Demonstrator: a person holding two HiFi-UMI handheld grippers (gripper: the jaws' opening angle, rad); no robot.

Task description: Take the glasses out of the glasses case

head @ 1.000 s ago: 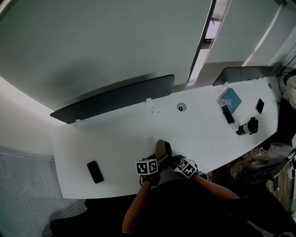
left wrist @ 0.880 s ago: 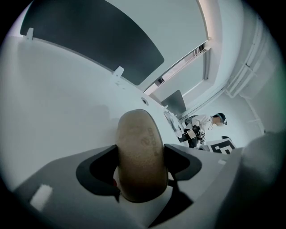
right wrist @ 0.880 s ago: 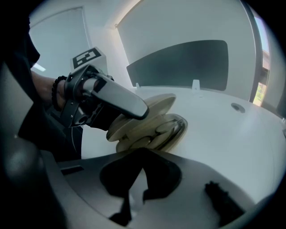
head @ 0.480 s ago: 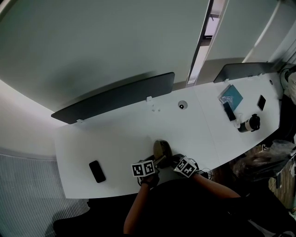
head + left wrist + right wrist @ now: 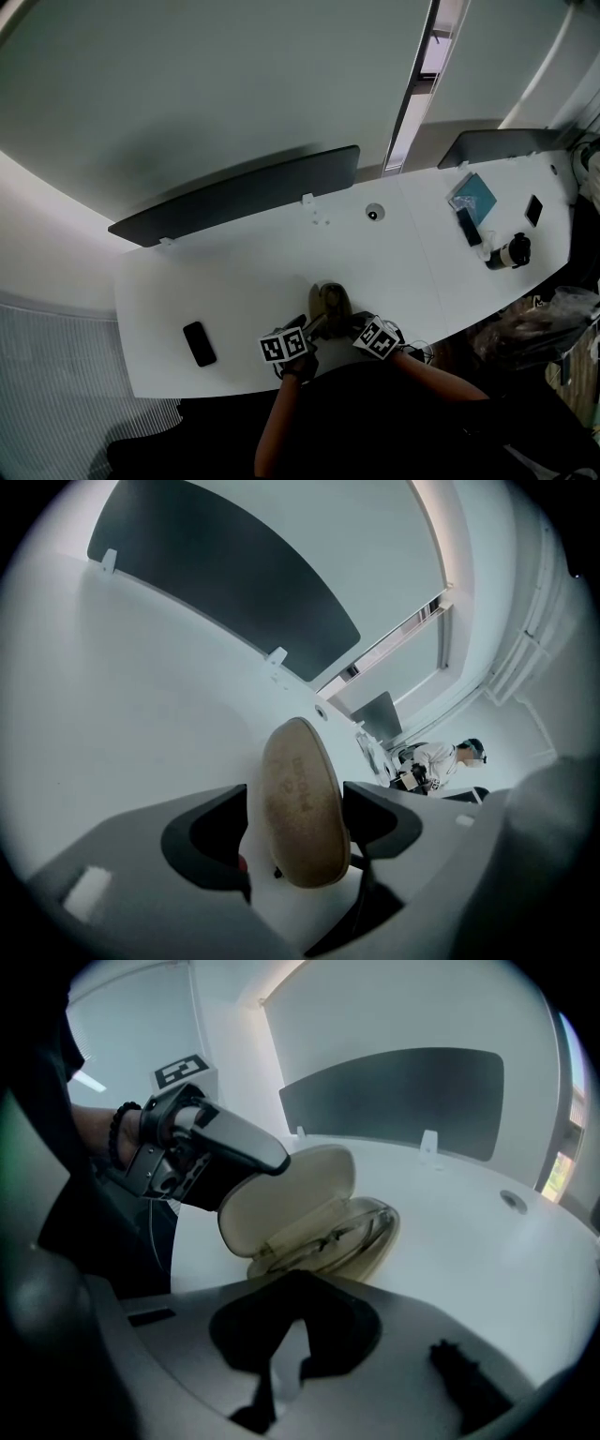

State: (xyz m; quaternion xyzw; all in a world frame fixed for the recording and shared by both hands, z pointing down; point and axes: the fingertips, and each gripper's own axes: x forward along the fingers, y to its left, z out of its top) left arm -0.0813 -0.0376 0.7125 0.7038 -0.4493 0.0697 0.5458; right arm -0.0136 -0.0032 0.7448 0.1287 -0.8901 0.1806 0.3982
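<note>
Right gripper view shows the glasses (image 5: 337,1232) lying in the open case (image 5: 380,1241) on the surface (image 5: 487,1269). My left fingers (image 5: 248,1147), just now closing, clamp the raised lid (image 5: 281,1199) to prop it open. My right fingers (image 5: 328,1330) are pressed together, empty, near the case.

The glasses case (image 5: 298,803) has a tan, matt, finely grained shell that looks like leather, with a smooth pale lining inside. The counter (image 5: 112,714) is white, smooth and faintly sheened. The divider panel (image 5: 225,583) is dark and matt.
</note>
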